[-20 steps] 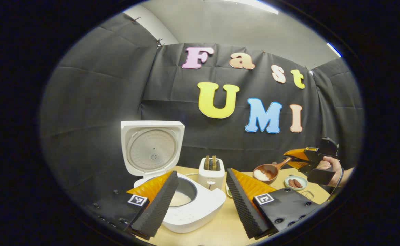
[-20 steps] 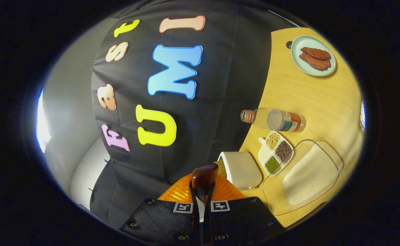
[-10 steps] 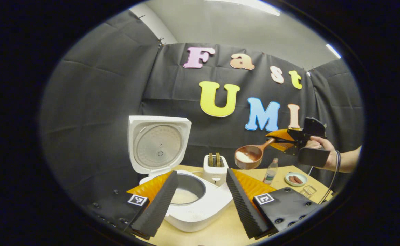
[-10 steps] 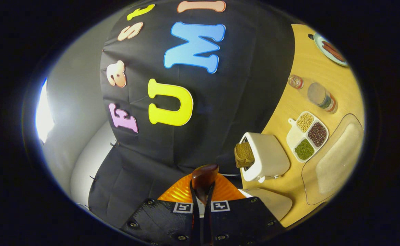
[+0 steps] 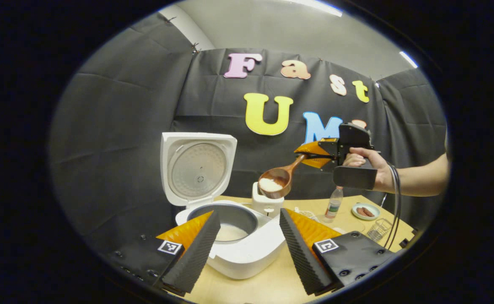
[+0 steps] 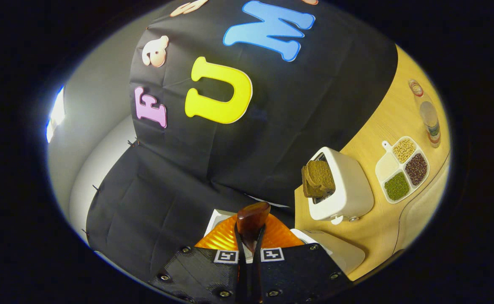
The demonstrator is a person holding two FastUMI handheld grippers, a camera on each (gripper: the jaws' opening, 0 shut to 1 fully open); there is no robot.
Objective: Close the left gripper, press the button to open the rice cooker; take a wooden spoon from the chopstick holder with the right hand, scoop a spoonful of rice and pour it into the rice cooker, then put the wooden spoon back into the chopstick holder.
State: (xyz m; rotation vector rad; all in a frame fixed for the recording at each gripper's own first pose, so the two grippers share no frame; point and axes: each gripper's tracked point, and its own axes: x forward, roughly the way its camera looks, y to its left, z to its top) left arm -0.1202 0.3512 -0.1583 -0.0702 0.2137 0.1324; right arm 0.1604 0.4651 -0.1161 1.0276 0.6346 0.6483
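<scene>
- The rice cooker (image 5: 234, 236) stands on the desk (image 5: 272, 283) with its lid up, so the button press is done.
- The right tongs (image 5: 314, 154) are clamped on the handle of the wooden spoon (image 5: 277, 181), which hangs in the air near the cooker with a scoop of rice in its bowl.
- Pouring and returning the spoon remain.
- The left tongs (image 5: 247, 240) gape wide, holding nothing.
- The cooker's pot holds some rice; the toaster (image 6: 339, 190) holds bread.

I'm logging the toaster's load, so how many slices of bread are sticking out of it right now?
2: brown bread slices stand side by side in the slots of the white toaster, overlapping in the right gripper view; none seem hidden.
</scene>
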